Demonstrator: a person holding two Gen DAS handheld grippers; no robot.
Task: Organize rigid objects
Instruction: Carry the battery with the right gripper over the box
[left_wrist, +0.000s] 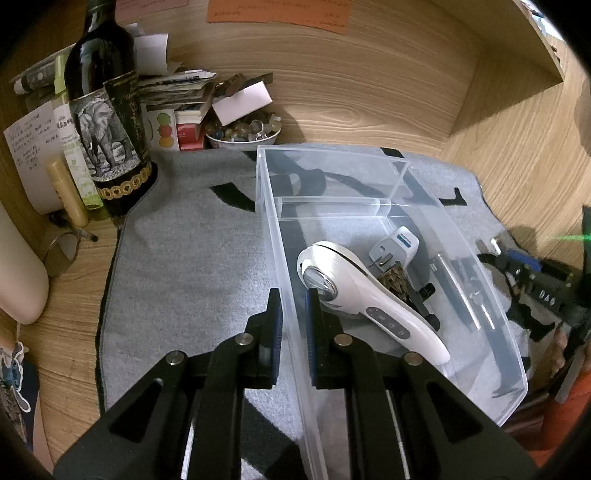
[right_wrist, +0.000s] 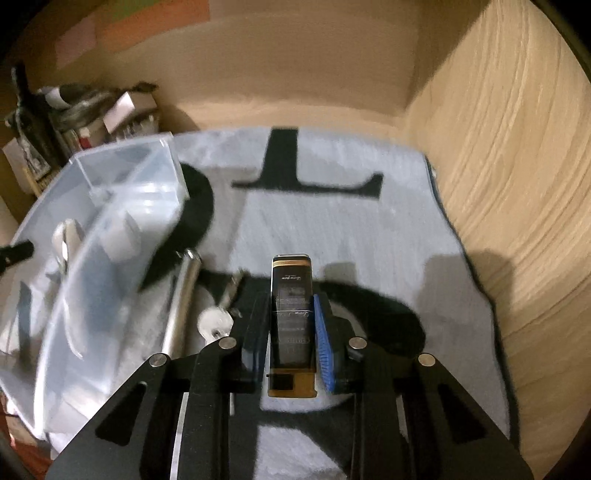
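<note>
The clear plastic divided bin (left_wrist: 436, 229) is sitting on the grey towel with black lettering (left_wrist: 192, 251), holding a white handheld device with a round lens (left_wrist: 354, 295), a white plug adapter (left_wrist: 397, 245) and thin metal tools. The left gripper (left_wrist: 294, 328) is clamping the bin's near wall. The right gripper (right_wrist: 291, 325), reaching forward above the towel, is gripping a black-and-gold rectangular box (right_wrist: 291, 317).

Black grippers (left_wrist: 293, 321), blue pads (right_wrist: 324, 347), silver screws.

No legible text; only an elephant picture on the bottle label (left_wrist: 105, 136).
</note>
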